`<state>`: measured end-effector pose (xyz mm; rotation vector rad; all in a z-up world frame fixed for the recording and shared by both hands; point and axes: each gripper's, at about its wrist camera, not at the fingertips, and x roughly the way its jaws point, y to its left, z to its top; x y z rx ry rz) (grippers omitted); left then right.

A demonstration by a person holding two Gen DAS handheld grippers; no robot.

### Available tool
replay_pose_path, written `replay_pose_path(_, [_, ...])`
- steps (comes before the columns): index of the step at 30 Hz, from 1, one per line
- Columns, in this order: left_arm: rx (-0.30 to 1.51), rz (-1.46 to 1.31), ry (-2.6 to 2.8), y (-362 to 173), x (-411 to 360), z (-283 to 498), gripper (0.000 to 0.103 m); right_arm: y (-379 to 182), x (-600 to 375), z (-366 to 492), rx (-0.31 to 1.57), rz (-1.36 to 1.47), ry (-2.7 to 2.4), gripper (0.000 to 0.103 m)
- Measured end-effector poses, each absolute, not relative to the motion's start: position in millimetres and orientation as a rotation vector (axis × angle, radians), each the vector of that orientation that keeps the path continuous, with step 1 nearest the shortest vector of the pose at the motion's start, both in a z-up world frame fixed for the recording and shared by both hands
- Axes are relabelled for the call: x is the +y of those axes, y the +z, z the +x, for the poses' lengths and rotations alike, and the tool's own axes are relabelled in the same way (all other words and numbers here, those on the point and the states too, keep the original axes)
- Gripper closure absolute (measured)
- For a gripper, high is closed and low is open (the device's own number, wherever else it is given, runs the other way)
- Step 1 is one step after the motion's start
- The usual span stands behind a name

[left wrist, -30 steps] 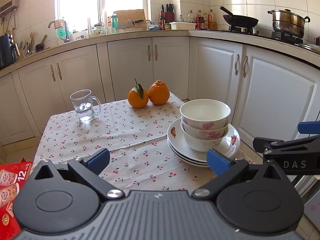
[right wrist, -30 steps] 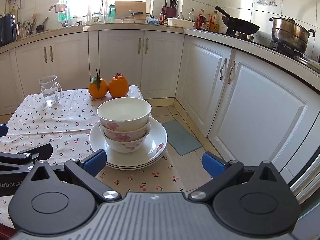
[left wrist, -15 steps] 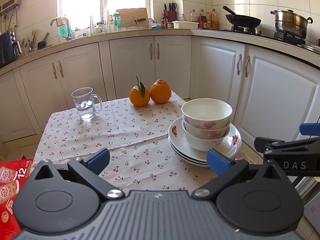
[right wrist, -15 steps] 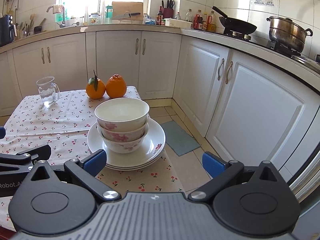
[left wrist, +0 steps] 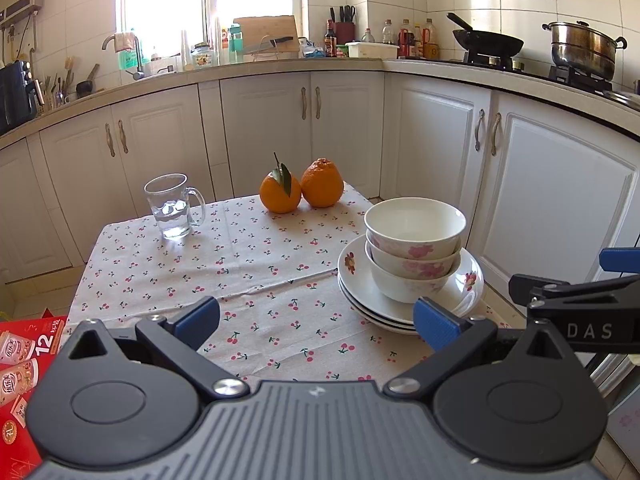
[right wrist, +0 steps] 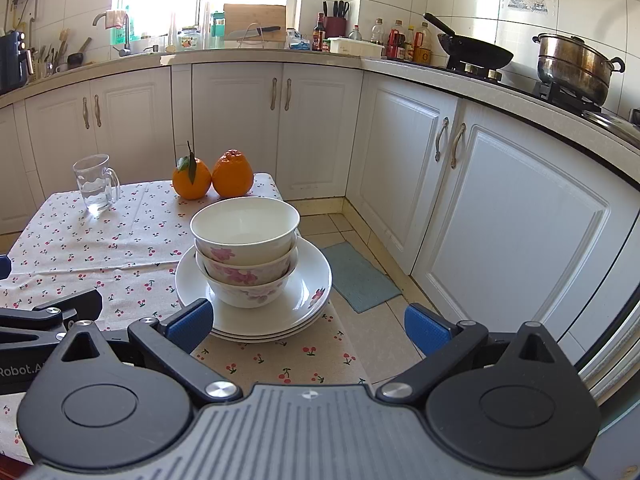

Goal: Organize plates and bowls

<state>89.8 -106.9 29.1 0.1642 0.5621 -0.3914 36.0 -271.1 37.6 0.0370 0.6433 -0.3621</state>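
Three white bowls with pink flowers point(left wrist: 414, 248) point(right wrist: 245, 252) are nested on a stack of three white plates point(left wrist: 360, 292) point(right wrist: 308, 292) at the right edge of the cherry-print tablecloth point(left wrist: 240, 272) point(right wrist: 100, 240). My left gripper point(left wrist: 316, 320) hovers open near the table's front edge, with nothing between its blue fingertips. My right gripper point(right wrist: 308, 322) is open too, just in front of the plate stack, its left fingertip point(right wrist: 190, 320) close to the plate rim. Each gripper shows at the side of the other's view.
Two oranges point(left wrist: 300, 190) point(right wrist: 212, 176) sit at the far table edge, a glass mug of water point(left wrist: 172, 206) point(right wrist: 96, 186) to their left. A red box point(left wrist: 24, 364) lies at the lower left. White cabinets point(right wrist: 500, 216), a blue floor mat point(right wrist: 360, 276) and a stove with pots stand to the right.
Both grippers have drifted slightly; the bowl and plate stack sits a little lower and nearer in the right wrist view. The dishes have not moved and nothing was gripped.
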Motion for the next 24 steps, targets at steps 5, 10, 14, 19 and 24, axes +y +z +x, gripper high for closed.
replay_pose_path(5, [0.56,0.162,-0.393,29.9,-106.0,90.7,0.001,37.9,-270.6,36.1,0.642,0.041,-0.361,0.0])
replay_pose_path(10, [0.557,0.161,-0.394,30.5,-105.7,89.8,0.001,39.7,-269.2,36.1,0.64,0.043,-0.361,0.0])
replay_pose_path(14, [0.557,0.159,-0.397,31.2,-105.1,89.7,0.001,40.8,-268.3,35.8,0.637,0.04,-0.362,0.0])
replay_pose_path(19, [0.557,0.16,-0.396,31.3,-105.2,89.5,0.001,40.8,-268.8,35.1,0.637,0.044,-0.361,0.0])
replay_pose_path(24, [0.559,0.158,-0.398,31.8,-104.7,89.4,0.001,40.9,-268.6,35.1,0.636,0.039,-0.362,0.0])
